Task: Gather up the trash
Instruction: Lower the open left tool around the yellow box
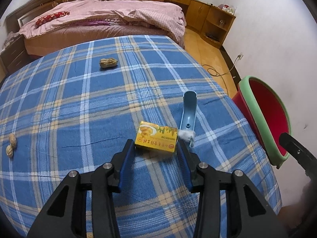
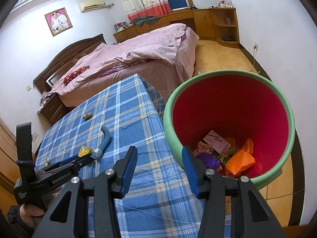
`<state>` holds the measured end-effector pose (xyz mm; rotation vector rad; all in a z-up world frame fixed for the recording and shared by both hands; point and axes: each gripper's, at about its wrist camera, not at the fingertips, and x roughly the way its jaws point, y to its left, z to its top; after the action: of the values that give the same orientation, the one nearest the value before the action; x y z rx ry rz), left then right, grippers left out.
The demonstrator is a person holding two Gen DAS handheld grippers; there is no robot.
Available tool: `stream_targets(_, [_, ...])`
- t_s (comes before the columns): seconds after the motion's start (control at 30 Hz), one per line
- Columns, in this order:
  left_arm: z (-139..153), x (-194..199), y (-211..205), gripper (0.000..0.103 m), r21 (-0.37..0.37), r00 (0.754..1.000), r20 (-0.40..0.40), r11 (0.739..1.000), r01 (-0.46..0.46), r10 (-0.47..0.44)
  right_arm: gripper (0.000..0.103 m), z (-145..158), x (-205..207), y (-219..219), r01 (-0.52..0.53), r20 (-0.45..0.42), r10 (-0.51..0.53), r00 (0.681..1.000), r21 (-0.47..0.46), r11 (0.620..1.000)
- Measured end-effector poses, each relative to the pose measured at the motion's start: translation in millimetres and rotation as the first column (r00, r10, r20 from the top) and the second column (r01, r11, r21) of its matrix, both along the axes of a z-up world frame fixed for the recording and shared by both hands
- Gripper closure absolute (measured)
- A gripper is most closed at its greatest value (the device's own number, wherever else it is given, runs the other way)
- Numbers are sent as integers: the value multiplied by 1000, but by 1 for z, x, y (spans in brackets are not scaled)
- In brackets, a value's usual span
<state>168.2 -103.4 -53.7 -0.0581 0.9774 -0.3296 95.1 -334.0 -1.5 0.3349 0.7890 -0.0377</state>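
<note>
A small yellow box [image 1: 156,139] lies on the blue plaid tablecloth [image 1: 79,99]. My left gripper [image 1: 155,144] is open, its fingertips on either side of the box's near end without squeezing it. Against the box lie a white wad [image 1: 186,134] and a curved blue plastic piece [image 1: 189,111]. One peanut [image 1: 108,63] sits farther back and two peanuts [image 1: 11,144] at the left edge. My right gripper [image 2: 159,152] hangs open and empty over the table's edge, beside the red bin with a green rim [image 2: 168,115]. From the right wrist, the left gripper [image 2: 87,157] reaches the box [image 2: 85,151].
The bin holds an orange bag [image 2: 239,158], a pink-and-white carton [image 2: 216,140] and other wrappers. A bed with a pink quilt [image 1: 111,13] stands behind the table. Wooden cabinets [image 1: 208,13] line the far wall. A cable [image 1: 218,71] trails on the floor.
</note>
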Motion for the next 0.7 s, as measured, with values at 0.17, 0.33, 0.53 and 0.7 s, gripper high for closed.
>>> stream_targets(0.17, [2,-3,2,61,-13,1000,21,1000,2,-2,53,-2,1,4,-6,-3,6,1000,-2,1000])
stream_targets(0.33, [12,-7,12,61,-22,999,49,1000,-15,16,53,-2,3,13,-23,-3,23,1000,-9,1000])
stream_targets(0.53, [18,-8,34,61,-34,998,50,999,-41,42,53,-3,11,30,-61,-5,61,998,-8,998])
stream_targets(0.7, [13,-10,48,61,-43,999,26,998,-44,46,53,-8,22,51,-106,-15,106,994,-3,994])
